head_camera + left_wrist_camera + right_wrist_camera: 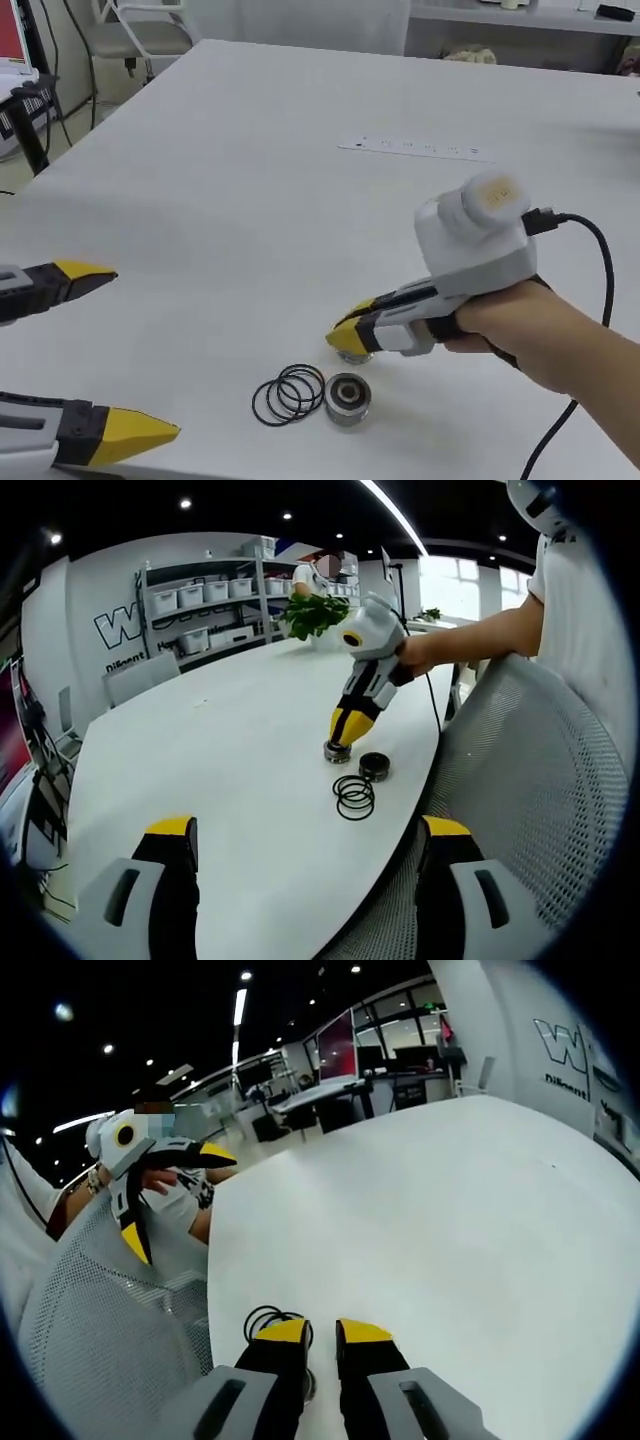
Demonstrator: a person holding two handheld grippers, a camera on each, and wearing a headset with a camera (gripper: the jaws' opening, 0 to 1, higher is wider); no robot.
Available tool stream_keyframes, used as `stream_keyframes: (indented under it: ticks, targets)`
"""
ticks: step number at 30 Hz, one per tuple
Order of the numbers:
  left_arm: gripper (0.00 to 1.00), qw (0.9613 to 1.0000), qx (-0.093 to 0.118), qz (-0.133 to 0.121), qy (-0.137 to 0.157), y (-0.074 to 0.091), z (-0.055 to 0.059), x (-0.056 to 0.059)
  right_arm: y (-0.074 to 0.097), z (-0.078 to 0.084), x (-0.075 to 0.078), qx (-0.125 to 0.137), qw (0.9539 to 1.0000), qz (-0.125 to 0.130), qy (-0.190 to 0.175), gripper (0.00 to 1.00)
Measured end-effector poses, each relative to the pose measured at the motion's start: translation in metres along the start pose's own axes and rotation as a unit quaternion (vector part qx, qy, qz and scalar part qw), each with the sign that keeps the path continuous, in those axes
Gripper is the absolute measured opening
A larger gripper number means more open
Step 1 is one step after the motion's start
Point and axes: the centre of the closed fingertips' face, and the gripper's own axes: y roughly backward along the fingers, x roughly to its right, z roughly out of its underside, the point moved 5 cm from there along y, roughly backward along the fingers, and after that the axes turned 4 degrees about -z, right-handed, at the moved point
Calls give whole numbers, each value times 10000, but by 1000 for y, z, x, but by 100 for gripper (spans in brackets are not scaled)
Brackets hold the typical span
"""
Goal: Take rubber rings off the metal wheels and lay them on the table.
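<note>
my left claw (135, 350) hangs wide open at the left of the head view, with nothing between its jaws, well apart from the parts. a hand (500, 322) holds my right claw (347, 338) tilted down, its yellow tips touching the top of one wheel (354, 354). in the right gripper view its jaws stand almost together with a thin gap, and i cannot tell whether they pinch anything. the second wheel (347, 398) sits near the first, on my side of it and not touching it. just beside its left lie the black rings (289, 394), a loose overlapping pile flat on the desk (260, 180). a white power strip (415, 148) lies well beyond them. from the left gripper view the rings (354, 797) lie nearest me, then the two wheels.
</note>
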Motion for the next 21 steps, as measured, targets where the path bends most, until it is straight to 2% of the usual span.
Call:
stream_keyframes:
  ticks: [9,15,17,21]
  targets:
    - [88,9999,-88,49,-27,0,3,1,19,-13,4,385,9991,174,-45,11]
    - [89,9998,-136,121,-41,-1,4,4,25,-16,0,464,9987,187,70,19]
    - [89,9998,-129,138,-36,-2,4,5,27,-19,-1,399,9989,218,134,22]
    - [89,9998,-125,150,17,-2,5,5,34,-23,-8,304,9987,226,339,33]
